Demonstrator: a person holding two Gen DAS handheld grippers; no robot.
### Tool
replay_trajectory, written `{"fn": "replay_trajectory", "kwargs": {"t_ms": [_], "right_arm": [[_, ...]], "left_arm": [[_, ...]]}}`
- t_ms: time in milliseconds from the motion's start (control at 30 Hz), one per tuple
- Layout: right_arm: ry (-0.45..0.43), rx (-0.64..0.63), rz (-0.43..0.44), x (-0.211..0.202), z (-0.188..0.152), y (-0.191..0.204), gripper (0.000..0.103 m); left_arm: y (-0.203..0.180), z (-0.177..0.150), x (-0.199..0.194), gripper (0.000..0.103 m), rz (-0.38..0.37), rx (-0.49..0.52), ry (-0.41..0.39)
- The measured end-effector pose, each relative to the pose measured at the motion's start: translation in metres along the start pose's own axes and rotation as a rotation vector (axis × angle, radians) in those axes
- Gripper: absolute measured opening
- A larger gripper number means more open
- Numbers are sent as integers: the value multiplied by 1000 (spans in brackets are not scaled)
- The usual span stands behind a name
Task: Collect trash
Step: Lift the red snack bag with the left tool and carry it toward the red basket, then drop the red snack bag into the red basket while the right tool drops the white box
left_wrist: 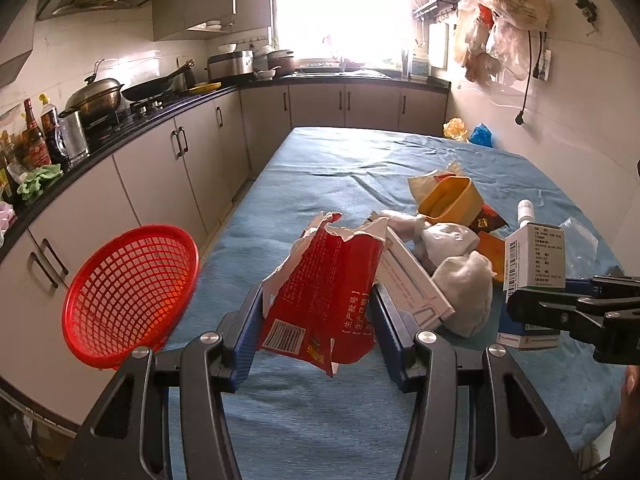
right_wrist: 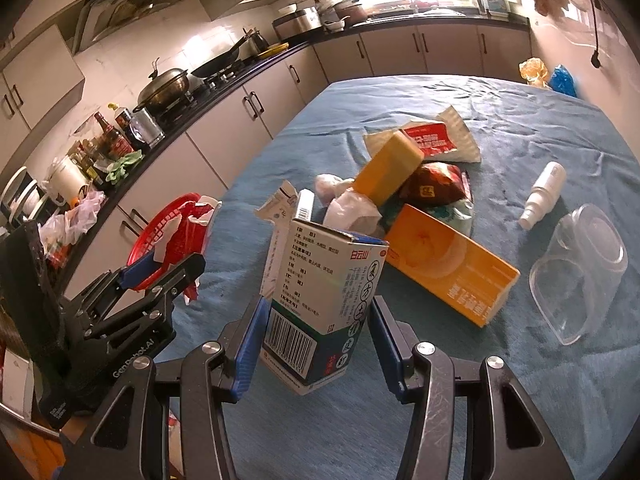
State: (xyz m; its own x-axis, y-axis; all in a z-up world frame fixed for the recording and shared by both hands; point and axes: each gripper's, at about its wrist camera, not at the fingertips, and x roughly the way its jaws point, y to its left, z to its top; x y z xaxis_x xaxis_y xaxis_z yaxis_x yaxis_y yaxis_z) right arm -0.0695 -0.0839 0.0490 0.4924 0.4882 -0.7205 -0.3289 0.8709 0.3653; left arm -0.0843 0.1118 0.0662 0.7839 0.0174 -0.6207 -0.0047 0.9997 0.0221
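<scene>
The desk [left_wrist: 320, 184], draped in a blue cloth, fills the middle of a narrow kitchen with grey cabinets, a black counter along the left wall and a bright window at the far end. A wok [left_wrist: 96, 98] and a frying pan [left_wrist: 154, 88] sit on the stove, with sauce bottles [left_wrist: 38, 136] crowded beside them.

The red mesh basket [left_wrist: 132, 296] sits at the desk's left edge, tipped so its open side faces the left gripper; what lies inside it I cannot make out.

A heap of trash sits right of centre: an orange carton [right_wrist: 452, 268] lying flat with its long axis running toward the near right, a yellow tub [left_wrist: 450, 200] on its side, crumpled tissue [left_wrist: 466, 292] and a long white box [left_wrist: 412, 284]. A clear plastic container [right_wrist: 580, 272] lies tipped over apart from the heap, a white spray bottle [right_wrist: 544, 194] beside it.

The left gripper [left_wrist: 320, 312] has its fingers clenched on a torn red snack bag [left_wrist: 324, 292], ripped mouth up, held above the desk beside the basket. The right gripper [right_wrist: 316, 328] grips a white-and-green medicine box [right_wrist: 320, 304], upright, leaning slightly, barcode facing the camera.
</scene>
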Motion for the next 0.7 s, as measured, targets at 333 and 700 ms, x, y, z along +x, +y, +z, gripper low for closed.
{"fn": "replay_trajectory", "kwargs": {"t_ms": [333, 700], "right_arm": [[13, -50, 16, 11, 20, 26, 56], [58, -158, 114, 42, 63, 99, 56]], "left_arm": [[45, 7, -11, 52, 56, -83, -37], [143, 11, -11, 52, 178, -245, -40]]}}
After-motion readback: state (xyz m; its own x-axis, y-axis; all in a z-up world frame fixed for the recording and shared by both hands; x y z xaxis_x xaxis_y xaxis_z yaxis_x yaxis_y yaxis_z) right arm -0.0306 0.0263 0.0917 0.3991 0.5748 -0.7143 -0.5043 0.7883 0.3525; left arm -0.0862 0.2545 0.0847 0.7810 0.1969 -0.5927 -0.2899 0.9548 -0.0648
